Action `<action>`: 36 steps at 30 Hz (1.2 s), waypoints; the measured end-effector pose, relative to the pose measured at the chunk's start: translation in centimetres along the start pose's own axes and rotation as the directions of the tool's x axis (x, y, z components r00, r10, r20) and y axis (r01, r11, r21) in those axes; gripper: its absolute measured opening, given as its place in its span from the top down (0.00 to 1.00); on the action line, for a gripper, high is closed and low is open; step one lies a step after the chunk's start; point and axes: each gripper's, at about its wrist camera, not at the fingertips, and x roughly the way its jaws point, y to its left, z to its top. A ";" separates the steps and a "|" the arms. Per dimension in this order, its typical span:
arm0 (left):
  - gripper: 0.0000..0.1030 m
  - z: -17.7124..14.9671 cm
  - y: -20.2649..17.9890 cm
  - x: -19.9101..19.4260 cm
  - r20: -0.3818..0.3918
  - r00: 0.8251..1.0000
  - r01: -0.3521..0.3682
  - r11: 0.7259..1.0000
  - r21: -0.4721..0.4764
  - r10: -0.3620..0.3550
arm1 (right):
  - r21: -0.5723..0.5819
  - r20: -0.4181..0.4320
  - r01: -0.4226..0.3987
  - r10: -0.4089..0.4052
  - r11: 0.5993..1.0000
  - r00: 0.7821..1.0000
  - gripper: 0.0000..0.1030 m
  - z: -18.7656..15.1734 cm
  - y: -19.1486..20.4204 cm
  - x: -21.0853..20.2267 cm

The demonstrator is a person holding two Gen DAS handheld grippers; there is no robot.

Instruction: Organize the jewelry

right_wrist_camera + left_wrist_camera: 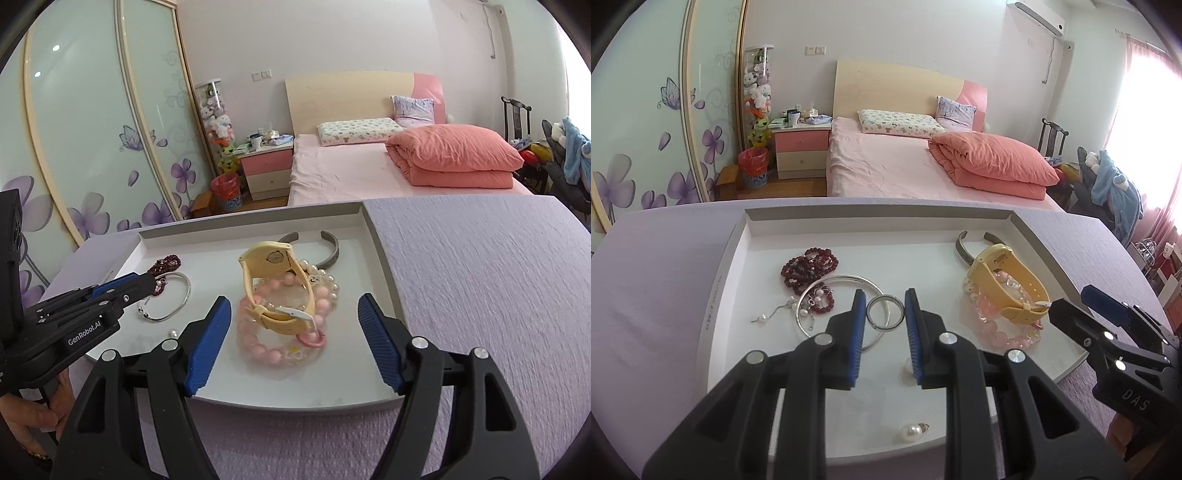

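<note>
left fingers (860, 314) apart astride small ring (885, 312); right fingers (373, 325) wide around yellow watch (277, 291)

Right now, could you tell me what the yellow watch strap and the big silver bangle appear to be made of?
The yellow watch strap looks like matte rubber or silicone: a soft bend, no glare. The silver bangle looks like polished metal, thin and brightly reflective; which metal cannot be told.
</note>
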 end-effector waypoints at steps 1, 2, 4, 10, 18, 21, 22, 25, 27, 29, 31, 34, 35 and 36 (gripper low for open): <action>0.79 0.0 0.0 0.1 -0.001 1.000 -0.001 1.000 0.000 0.001 | 0.001 -0.001 -0.002 0.002 1.000 1.000 0.29 0.0 0.0 0.1; 0.79 0.0 0.0 0.1 -0.001 1.000 -0.001 1.000 0.000 0.001 | 0.001 -0.002 -0.004 0.004 1.000 1.000 0.29 -0.1 0.0 0.1; 0.79 0.0 0.1 0.2 -0.003 1.000 -0.002 1.000 -0.004 0.002 | -0.004 -0.004 -0.006 0.006 1.000 1.000 0.29 -0.2 0.0 0.2; 0.79 0.0 0.3 0.5 -0.012 1.000 -0.003 1.000 -0.016 0.003 | -0.020 0.003 -0.006 0.006 1.000 1.000 0.29 -0.4 0.2 0.1; 0.31 -0.2 0.8 -0.3 0.022 1.000 -0.018 0.999 -0.045 0.019 | -0.033 0.009 -0.009 0.009 0.999 1.000 0.23 -0.6 0.5 -0.1; 0.20 -0.1 1.2 -0.8 0.031 0.999 -0.021 0.998 -0.054 0.023 | -0.036 0.009 -0.008 0.008 0.999 1.000 0.21 -0.6 0.6 -0.1; 0.16 -0.1 1.4 -1.0 0.033 0.999 -0.023 0.998 -0.056 0.025 | -0.036 0.011 -0.008 0.008 0.999 1.000 0.19 -0.5 0.6 -0.2; 0.07 -0.2 1.9 -1.6 0.040 0.999 -0.029 0.997 -0.066 0.032 | -0.039 0.017 -0.005 0.005 0.999 1.000 0.12 -0.6 0.8 -0.4; 0.02 -0.3 2.5 -2.1 0.041 0.998 -0.037 0.996 -0.078 0.040 | -0.039 0.023 -0.005 0.006 0.999 1.000 0.06 -0.6 0.9 -0.6; 0.02 -0.5 3.2 -2.7 0.036 0.999 -0.032 0.995 -0.094 0.035 | -0.039 0.024 -0.002 0.003 0.999 1.000 0.01 -0.6 1.0 -0.7; 0.02 -0.8 3.8 -3.3 0.036 0.999 -0.037 0.994 -0.106 0.041 | -0.043 0.027 0.009 -0.008 0.999 1.000 0.01 -0.7 1.0 -0.9; 0.02 -1.3 4.5 -4.5 0.055 0.997 -0.056 0.992 -0.115 0.062 | -0.041 0.025 0.012 -0.011 0.999 1.000 0.01 -1.0 1.1 -1.2; 0.02 -1.6 4.8 -5.1 0.064 0.995 -0.068 0.991 -0.114 0.075 | -0.037 0.023 0.011 -0.010 0.999 1.000 0.01 -1.1 1.2 -1.3; 0.02 -1.8 5.0 -5.6 0.069 0.994 -0.075 0.991 -0.112 0.083 | -0.034 0.020 0.009 -0.008 0.999 1.000 0.01 -1.2 1.2 -1.4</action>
